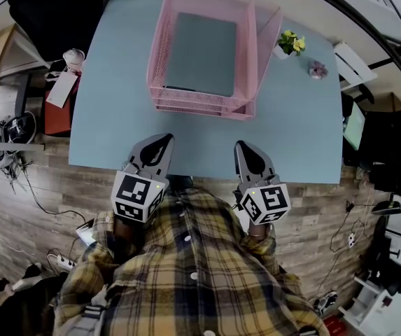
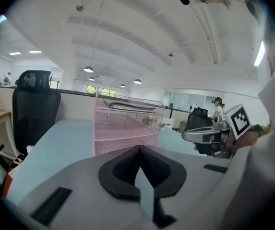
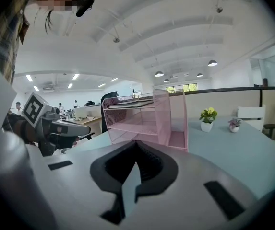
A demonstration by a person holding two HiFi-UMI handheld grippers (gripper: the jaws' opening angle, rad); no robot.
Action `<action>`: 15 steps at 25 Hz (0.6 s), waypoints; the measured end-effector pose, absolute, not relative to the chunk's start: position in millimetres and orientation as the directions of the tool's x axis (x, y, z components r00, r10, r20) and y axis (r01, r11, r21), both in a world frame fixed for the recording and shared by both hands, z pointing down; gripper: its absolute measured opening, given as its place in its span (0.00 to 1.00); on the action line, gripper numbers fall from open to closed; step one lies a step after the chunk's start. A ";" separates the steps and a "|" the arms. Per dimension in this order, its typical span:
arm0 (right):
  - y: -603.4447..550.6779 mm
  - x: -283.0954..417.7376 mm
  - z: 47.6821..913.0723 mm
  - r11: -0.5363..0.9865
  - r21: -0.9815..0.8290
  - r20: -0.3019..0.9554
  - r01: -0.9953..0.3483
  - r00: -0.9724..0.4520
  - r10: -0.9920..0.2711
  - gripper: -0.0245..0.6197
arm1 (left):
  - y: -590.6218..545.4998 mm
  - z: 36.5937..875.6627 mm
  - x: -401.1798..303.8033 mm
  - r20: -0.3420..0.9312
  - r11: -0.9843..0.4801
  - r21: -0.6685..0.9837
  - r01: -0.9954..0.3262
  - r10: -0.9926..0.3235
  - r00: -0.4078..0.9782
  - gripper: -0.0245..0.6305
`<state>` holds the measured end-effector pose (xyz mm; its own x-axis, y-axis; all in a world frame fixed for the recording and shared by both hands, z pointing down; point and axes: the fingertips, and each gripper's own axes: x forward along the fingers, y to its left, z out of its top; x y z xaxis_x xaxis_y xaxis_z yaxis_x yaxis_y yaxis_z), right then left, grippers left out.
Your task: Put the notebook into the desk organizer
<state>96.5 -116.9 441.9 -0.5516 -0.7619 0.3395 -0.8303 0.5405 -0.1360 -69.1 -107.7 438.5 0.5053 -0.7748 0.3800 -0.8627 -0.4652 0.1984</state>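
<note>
A grey-green notebook [image 1: 201, 54] lies flat on the top tier of the pink mesh desk organizer [image 1: 158, 61] at the far middle of the pale blue table [image 1: 116, 103]. In the gripper views the notebook [image 2: 127, 105] [image 3: 130, 102] shows as a thin slab on the organizer's [image 2: 123, 128] [image 3: 147, 121] top shelf. My left gripper [image 1: 162, 139] and right gripper [image 1: 242, 145] hover at the table's near edge, well short of the organizer. Both are shut, with nothing between the jaws. Seen from the left gripper's camera, the right gripper [image 2: 195, 136] sits off to the right; from the right gripper's camera, the left gripper [image 3: 84, 127] sits off to the left.
Two small potted plants [image 1: 291, 44] [image 1: 318, 69] stand at the table's far right. A black office chair [image 1: 53, 5] is at the far left. A person [image 2: 217, 107] sits in the background. Cables and a power strip [image 1: 60, 261] lie on the wooden floor.
</note>
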 end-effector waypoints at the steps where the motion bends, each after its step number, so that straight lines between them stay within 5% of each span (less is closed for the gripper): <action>1: -116.8 96.8 442.0 0.540 -0.136 0.340 -0.831 -0.551 -0.762 0.04 | -107.6 438.5 -69.2 0.380 -0.465 0.198 -0.863 -0.775 0.505 0.02; 15: -117.9 97.5 443.0 0.534 -0.148 0.342 -0.832 -0.550 -0.762 0.04 | -108.4 437.6 -71.1 0.377 -0.460 0.195 -0.867 -0.781 0.499 0.02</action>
<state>97.5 -117.9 443.0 -0.5497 -0.7622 0.3419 -0.8325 0.5340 -0.1479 -71.1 -108.4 437.6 0.4986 -0.7807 0.3766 -0.8665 -0.4596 0.1945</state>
